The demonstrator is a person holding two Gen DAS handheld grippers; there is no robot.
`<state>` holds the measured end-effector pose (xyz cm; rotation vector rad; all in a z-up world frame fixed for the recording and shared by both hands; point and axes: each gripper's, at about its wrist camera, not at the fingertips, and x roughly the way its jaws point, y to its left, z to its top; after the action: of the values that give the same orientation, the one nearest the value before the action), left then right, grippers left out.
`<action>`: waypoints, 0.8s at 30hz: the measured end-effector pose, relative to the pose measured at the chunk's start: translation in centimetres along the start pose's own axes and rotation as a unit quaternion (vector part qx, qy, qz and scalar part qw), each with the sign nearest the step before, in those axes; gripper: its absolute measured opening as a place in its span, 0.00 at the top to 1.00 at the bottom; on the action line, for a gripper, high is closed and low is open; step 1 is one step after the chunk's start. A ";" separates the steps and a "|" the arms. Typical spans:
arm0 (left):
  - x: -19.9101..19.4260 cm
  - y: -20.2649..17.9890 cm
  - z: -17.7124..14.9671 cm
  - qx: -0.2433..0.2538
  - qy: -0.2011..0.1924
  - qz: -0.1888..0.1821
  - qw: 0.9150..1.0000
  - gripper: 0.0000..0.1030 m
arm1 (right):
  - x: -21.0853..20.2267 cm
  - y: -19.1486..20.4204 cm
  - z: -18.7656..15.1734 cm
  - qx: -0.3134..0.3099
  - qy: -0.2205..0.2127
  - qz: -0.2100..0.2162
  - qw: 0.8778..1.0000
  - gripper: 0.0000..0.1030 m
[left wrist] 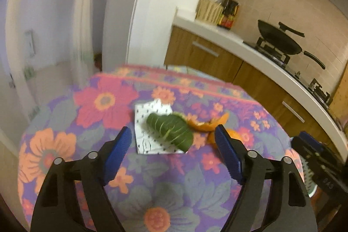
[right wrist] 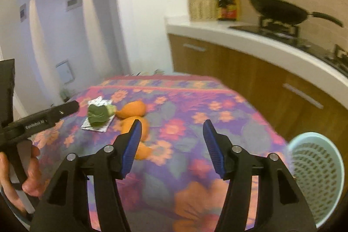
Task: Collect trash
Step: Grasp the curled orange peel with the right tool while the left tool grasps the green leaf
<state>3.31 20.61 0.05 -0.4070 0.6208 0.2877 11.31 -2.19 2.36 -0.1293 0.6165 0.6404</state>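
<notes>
- Left wrist view: left gripper (left wrist: 173,136) hangs above the flowered tablecloth (left wrist: 104,101) with its jaws spread wide and nothing between them
- Trash lies just ahead of the blue pads: a green leaf (left wrist: 170,128) resting on a white spotted paper napkin (left wrist: 152,110), with curled orange peel (left wrist: 206,123) touching the leaf's far right end and more peel partly hidden behind the right finger
- At the right edge of this view the other tool is partly visible, with a sliver of pale green basket below it
- Right wrist view: right gripper (right wrist: 171,136) is likewise wide open and empty, over bare cloth near the middle of the table
- Peel pieces (right wrist: 132,110) lie to its left, one partly hidden behind the left pad (right wrist: 132,142); the leaf (right wrist: 99,113) and napkin (right wrist: 95,126) sit further left, near the tip of the left tool
- A pale blue-green perforated wastebasket (right wrist: 315,179) stands at the table's near right corner, well apart from the trash
- Risks, as I judge them: the leaf is thin and limp, so a grip closing on it may also catch the napkin and drag or tear it
- Curled peel could skid on the cloth or slip from the pads, and closing low might pinch a fold of tablecloth
- Carrying pieces across to the basket, a loose hold could drop them on the way
</notes>
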 end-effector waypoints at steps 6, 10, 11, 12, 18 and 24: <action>3.9 2.1 1.0 -0.057 0.074 -0.043 0.995 0.30 | 4.0 3.9 0.4 -0.039 0.033 0.027 0.998 0.47; 5.7 2.6 0.9 -0.072 0.083 -0.041 0.993 0.41 | 6.1 4.6 -0.6 -0.041 0.055 0.024 0.997 0.47; 6.0 2.4 0.8 -0.068 0.084 -0.038 0.993 0.43 | 6.3 4.8 -0.6 -0.047 0.058 0.013 0.997 0.47; 6.3 2.2 0.7 -0.061 0.083 -0.033 0.994 0.44 | 6.4 5.0 -0.6 -0.051 0.056 0.009 0.997 0.42; 7.1 1.8 0.1 -0.052 0.081 -0.025 0.995 0.66 | 7.9 5.8 -0.8 -0.077 0.088 -0.007 0.993 0.39; 6.8 1.8 -0.2 -0.050 0.072 -0.023 0.996 0.89 | 10.0 4.8 -0.8 -0.054 0.139 -0.008 0.989 0.39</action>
<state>7.80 23.05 -4.73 -0.5422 0.7391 0.2472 14.38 6.68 -3.69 -0.3280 0.8480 0.6457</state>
